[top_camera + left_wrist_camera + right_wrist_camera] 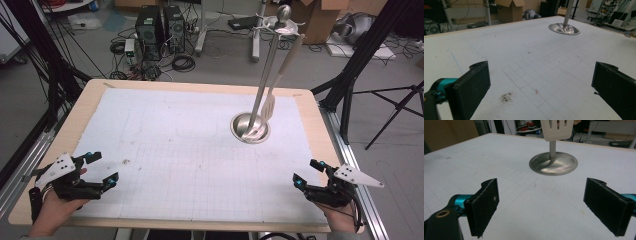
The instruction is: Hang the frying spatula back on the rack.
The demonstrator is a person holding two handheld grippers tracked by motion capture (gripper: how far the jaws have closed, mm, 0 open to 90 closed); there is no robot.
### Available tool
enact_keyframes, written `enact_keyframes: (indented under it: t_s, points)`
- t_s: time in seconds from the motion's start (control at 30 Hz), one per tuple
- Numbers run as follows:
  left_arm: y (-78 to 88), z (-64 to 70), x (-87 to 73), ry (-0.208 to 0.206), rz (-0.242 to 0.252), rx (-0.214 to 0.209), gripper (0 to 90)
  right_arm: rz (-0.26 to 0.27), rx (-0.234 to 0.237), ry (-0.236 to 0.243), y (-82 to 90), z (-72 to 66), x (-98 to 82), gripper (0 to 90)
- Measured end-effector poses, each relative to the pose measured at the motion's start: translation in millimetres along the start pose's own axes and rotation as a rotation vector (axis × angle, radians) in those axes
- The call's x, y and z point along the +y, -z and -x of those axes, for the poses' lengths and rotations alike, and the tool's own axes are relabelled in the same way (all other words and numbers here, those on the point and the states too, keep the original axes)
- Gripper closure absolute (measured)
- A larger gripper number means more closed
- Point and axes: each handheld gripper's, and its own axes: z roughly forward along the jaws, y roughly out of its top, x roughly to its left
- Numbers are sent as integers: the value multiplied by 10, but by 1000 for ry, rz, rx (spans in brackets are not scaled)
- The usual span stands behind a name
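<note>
Left gripper (102, 169): sat at near-left corner of the table (90, 95), jaws wide apart, nothing between them. Held in the person's left hand (52, 210).
Right gripper (308, 172): sat at near-right corner, jaws also spread wide, empty. Pointed toward the stand.
Utensil stand (250, 128): round steel base on the white gridded mat (175, 150), right of centre toward the far edge, pole upright with a ball top.
Slotted spatula (269, 106): hung from the stand's top hook, blade just above the base, handle leaning alongside the pole. In the right gripper view the blade (556, 130) hung in front of the pole.
Gap: both grippers well apart from stand and spatula, no contact.
Mat: dark smudge (506, 97) just ahead of the left gripper.
</note>
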Motion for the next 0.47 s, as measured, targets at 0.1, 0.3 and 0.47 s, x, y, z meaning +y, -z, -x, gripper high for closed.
enact_keyframes:
  t_s: [0.1,0.3,0.47]
  points:
    - [1,-11,-15,3,-8,11,24,1,-18,-8,31,37,-40,124]
    - [20,-27,-29,11,-8,28,24,0,-43,-31,94,102,-129,124]
    - [16,-37,-44,12,-20,42,24,2,-43,-41,107,104,-152,124]
